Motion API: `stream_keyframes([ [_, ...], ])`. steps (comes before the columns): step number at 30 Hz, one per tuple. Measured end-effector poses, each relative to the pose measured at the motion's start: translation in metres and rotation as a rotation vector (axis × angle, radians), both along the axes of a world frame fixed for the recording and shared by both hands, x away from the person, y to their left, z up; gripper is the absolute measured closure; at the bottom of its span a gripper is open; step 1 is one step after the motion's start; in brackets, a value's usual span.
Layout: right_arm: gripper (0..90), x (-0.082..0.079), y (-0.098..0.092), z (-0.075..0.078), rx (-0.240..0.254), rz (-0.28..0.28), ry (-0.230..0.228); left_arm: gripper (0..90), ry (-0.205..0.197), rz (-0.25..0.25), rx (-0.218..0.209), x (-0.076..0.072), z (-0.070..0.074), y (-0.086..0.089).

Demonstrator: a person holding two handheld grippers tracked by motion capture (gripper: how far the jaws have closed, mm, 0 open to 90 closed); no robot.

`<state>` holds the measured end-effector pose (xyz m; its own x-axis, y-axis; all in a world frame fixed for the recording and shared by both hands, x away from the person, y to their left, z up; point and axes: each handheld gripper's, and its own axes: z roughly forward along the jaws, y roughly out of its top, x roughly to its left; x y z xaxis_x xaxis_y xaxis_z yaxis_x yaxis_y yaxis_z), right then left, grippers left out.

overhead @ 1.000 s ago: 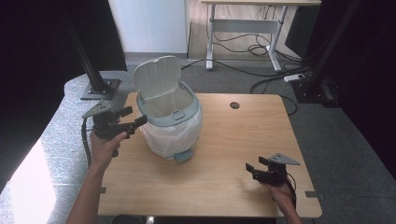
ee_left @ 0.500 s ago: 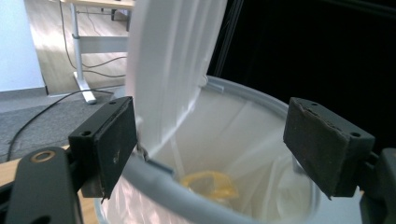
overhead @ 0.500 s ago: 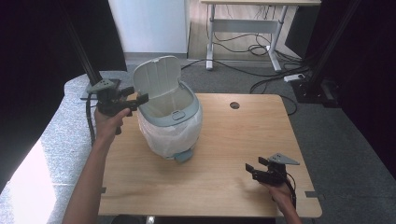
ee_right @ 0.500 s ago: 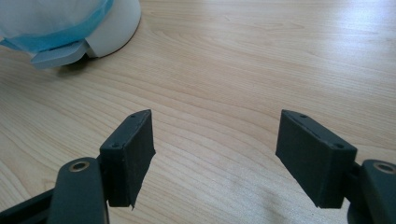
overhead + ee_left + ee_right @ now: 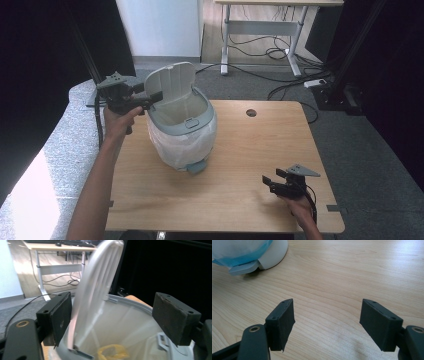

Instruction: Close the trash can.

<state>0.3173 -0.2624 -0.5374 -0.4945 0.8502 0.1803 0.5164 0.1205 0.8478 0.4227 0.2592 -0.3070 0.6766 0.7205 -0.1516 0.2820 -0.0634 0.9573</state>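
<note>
Scene: a light wooden table (image 5: pixel 235 200) is filling the middle of the high view, with grey floor around it.
Bin: a small white bin (image 5: pixel 184 131) with a grey-blue rim is standing left of centre in the high view, a white liner bag hanging over its sides.
Lid: the bin's lid (image 5: pixel 172 90) is standing raised, nearly upright, at the back of the bin.
Left gripper: the left gripper (image 5: pixel 150 97) is hovering in the upper left of the high view, level with the lid's left edge.
Left jaws: they are standing wide apart and gripping nothing; in the left gripper view the lid's edge (image 5: pixel 96 287) is rising between them, close to the left-hand jaw; contact cannot be told.
Inside the bin: something yellow (image 5: pixel 112 353) is lying at the bottom centre of the left gripper view.
Right gripper: the right gripper (image 5: pixel 270 182) is resting low over the table in the lower right of the high view, well apart from the bin.
Right jaws: they are standing open with bare wood between them.
Pedal: the bin's grey-blue foot pedal (image 5: pixel 243 268) is showing in the upper left of the right gripper view.
</note>
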Motion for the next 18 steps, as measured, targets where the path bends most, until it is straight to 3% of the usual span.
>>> stream_keyframes([
  [8,27.1,-0.001,0.003,0.000,0.000,0.011,0.005,17.0,0.049,-0.085,0.035,-0.030,-0.024,-0.019],
  [14,26.8,-0.002,0.008,-0.003,-0.011,0.017,0.017,19.4,0.068,-0.013,0.044,-0.023,-0.035,-0.029],
  [18,26.7,-0.001,0.009,-0.004,-0.019,0.019,0.016,19.4,0.042,0.069,0.129,-0.019,-0.040,-0.044],
])
